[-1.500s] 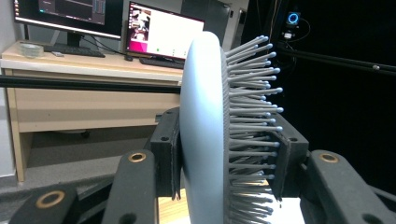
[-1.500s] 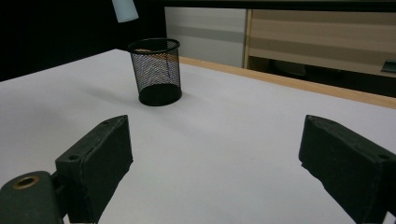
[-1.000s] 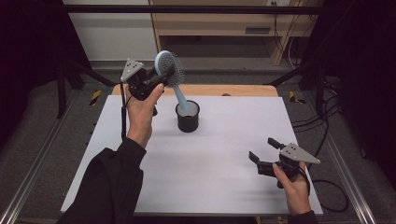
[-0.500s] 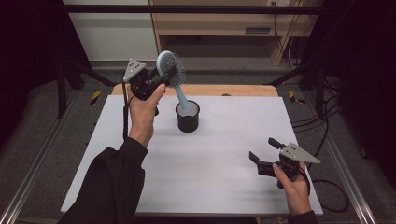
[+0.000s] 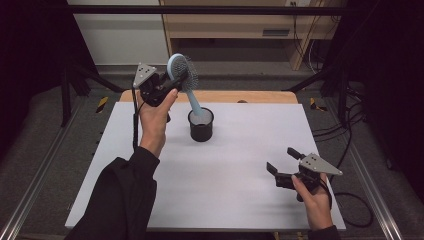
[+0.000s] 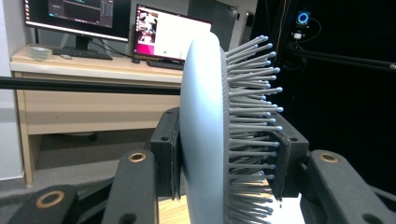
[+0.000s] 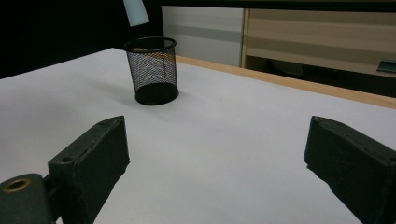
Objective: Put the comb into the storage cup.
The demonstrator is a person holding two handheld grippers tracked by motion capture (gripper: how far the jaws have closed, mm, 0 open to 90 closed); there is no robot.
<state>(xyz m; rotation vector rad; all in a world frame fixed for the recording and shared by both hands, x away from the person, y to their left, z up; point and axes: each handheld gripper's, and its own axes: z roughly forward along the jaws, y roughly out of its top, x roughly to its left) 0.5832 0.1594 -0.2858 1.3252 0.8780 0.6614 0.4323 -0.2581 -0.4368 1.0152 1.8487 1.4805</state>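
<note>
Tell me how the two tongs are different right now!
The left tongs are shut on the head of the blue hairbrush; the right tongs are open and hold nothing. The left tongs are lifted high above the black mesh cup; the right tongs sit low by the white table, near the person's side. Both are black, hand-held, with a grey plate on top.

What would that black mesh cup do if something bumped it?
The black mesh pen cup is probably light, being see-through wire. It narrows toward its base, so a knock near the rim might tip it. It stands apart from the hairbrush, which the left gripper holds above it.
</note>
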